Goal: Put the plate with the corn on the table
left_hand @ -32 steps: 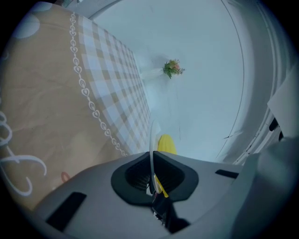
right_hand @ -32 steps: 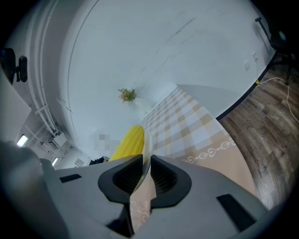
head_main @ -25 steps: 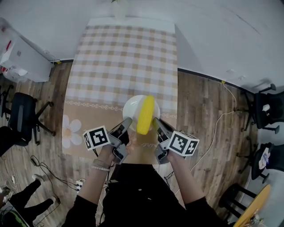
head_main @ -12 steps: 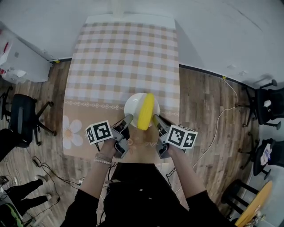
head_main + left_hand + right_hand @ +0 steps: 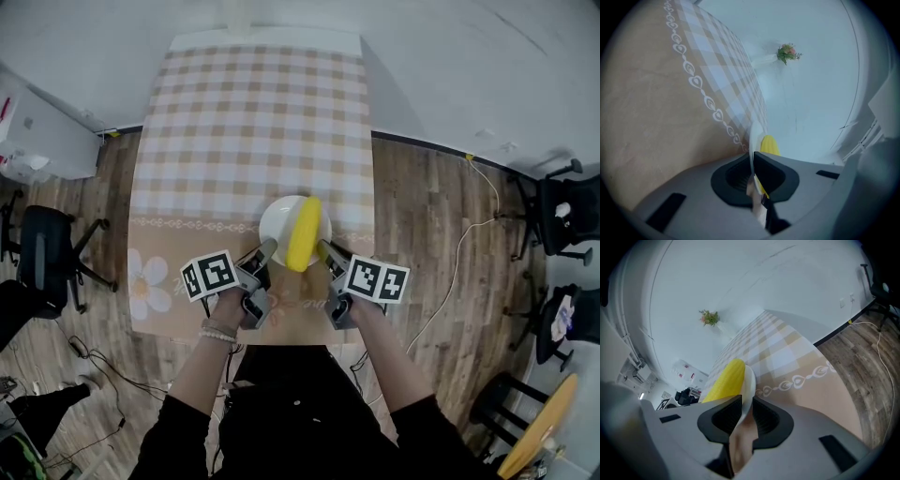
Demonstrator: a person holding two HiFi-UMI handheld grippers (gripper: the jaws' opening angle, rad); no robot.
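Fingers: clamped, both pairs. With the left gripper (image 5: 269, 249), pinching edge-on across the near-left rim of the round white plate (image 5: 277, 221), pads pressed to its top and underside with nothing but the thin rim between. With the right gripper (image 5: 323, 249), pinching the near-right rim in the same way.

Held at lower centre of the head view, over the plain beige band of the checked-cloth table (image 5: 253, 112), close to its near edge. Cannot tell whether already resting on the cloth or hanging just above it; judged very low, going by the nearness of the cloth in both gripper views.

Lying on the plate just right of its middle, the yellow cob of corn (image 5: 303, 234). Long axis running up-frame, away from the body, with the far end leaning a little to the right. Near end between the two sets of fingertips, far end toward the right side, so somewhat closer to the right gripper than to the left. Showing in the right gripper view as a yellow bar just left of the pinched rim.

Judged next: lower evenly with both hands, keeping the plate level to guard against a sideways roll of the cob. Let go only once flat on the cloth.
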